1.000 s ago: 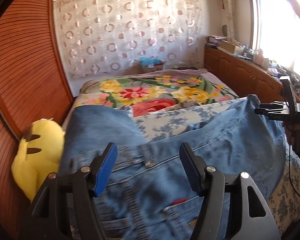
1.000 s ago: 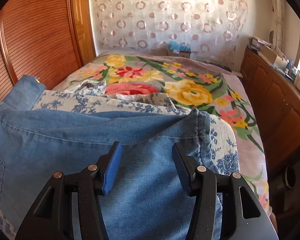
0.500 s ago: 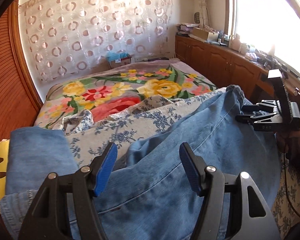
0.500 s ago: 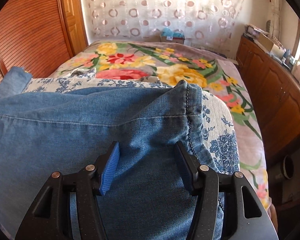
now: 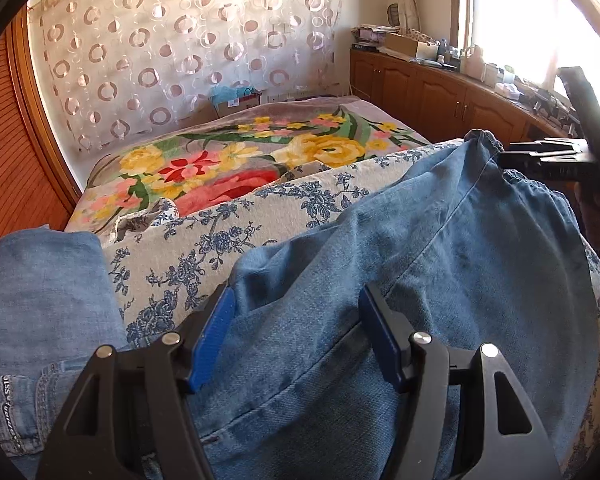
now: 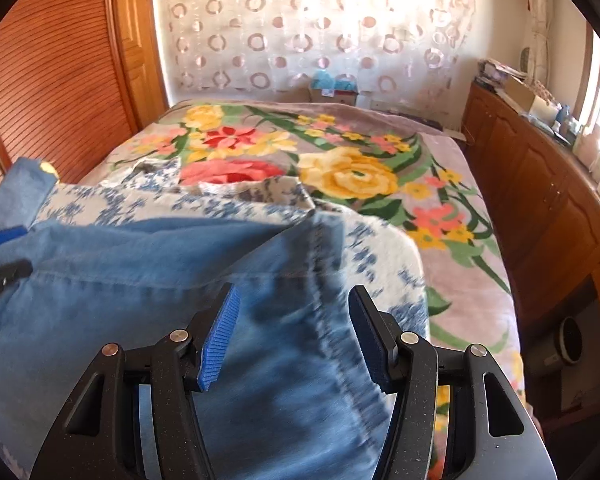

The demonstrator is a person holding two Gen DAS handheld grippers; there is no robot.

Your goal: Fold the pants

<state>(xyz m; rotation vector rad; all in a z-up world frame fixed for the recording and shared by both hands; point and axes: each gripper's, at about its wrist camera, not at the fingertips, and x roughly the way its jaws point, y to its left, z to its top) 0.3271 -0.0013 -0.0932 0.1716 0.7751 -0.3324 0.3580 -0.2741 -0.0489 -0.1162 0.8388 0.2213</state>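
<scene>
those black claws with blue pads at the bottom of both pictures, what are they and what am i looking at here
They are hand-held grippers, one in each of a person's hands, each with a camera looking out along its two jaws. One picture looks along the left gripper, the other along the right gripper. At the right edge of the left picture you can see the right gripper from the side. Blue jeans lie spread on a blue-flowered sheet, over a bright floral blanket on a bed. Both pairs of jaws stand open with denim lying between them; neither pinches the cloth. The right jaws have just been opening slightly.
</scene>
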